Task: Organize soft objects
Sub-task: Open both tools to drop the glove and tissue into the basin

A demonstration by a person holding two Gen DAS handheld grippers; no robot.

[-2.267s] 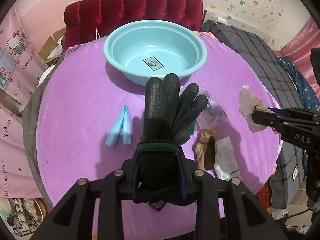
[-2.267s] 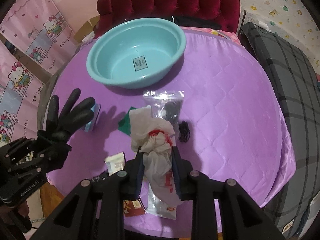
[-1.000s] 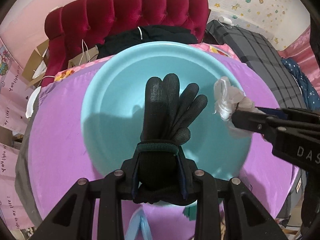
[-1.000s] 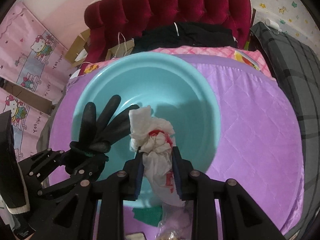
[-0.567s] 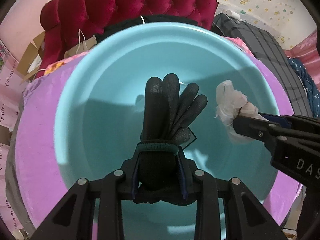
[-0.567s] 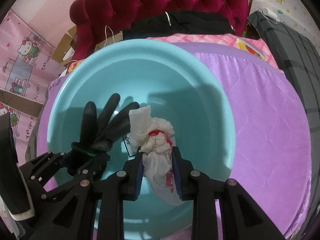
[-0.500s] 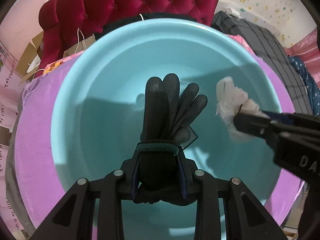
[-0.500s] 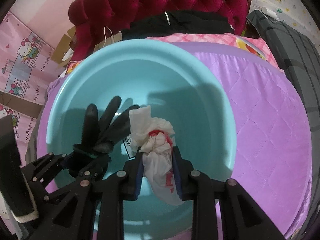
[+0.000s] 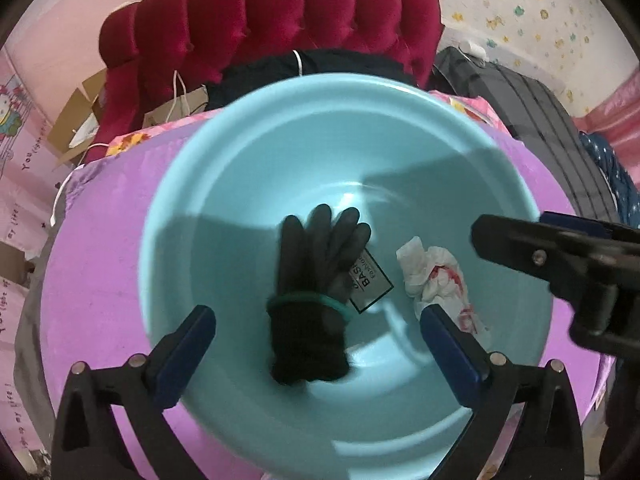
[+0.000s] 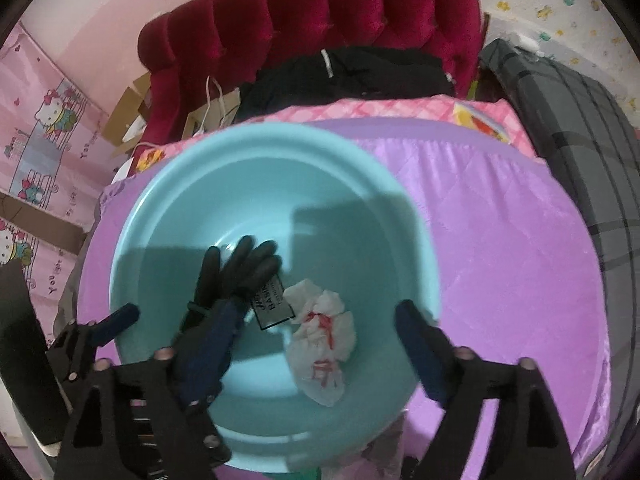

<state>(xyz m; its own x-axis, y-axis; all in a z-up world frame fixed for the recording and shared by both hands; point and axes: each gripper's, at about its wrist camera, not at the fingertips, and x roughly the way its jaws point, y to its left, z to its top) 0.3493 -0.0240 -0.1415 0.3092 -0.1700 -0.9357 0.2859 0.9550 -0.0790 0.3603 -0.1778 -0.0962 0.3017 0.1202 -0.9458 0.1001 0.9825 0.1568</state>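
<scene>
A black glove (image 9: 316, 292) lies in the bottom of the light blue basin (image 9: 200, 184); it also shows in the right wrist view (image 10: 236, 272). A crumpled white plastic bag with red print (image 9: 436, 284) lies beside it to the right, also in the right wrist view (image 10: 324, 336). My left gripper (image 9: 316, 344) is open and empty above the glove. My right gripper (image 10: 308, 348) is open and empty above the bag; its finger shows in the left wrist view (image 9: 532, 248). The basin (image 10: 384, 200) stands on the purple cloth.
The purple quilted tablecloth (image 10: 512, 248) covers a round table. A red tufted headboard (image 9: 272, 20) with dark clothing (image 10: 352, 72) stands behind. A grey plaid blanket (image 10: 580, 120) lies at the right. Cardboard boxes (image 9: 80, 112) sit at the left.
Both grippers have opened. The black glove and the white bag have dropped out of them and now lie in the bottom of the basin.
</scene>
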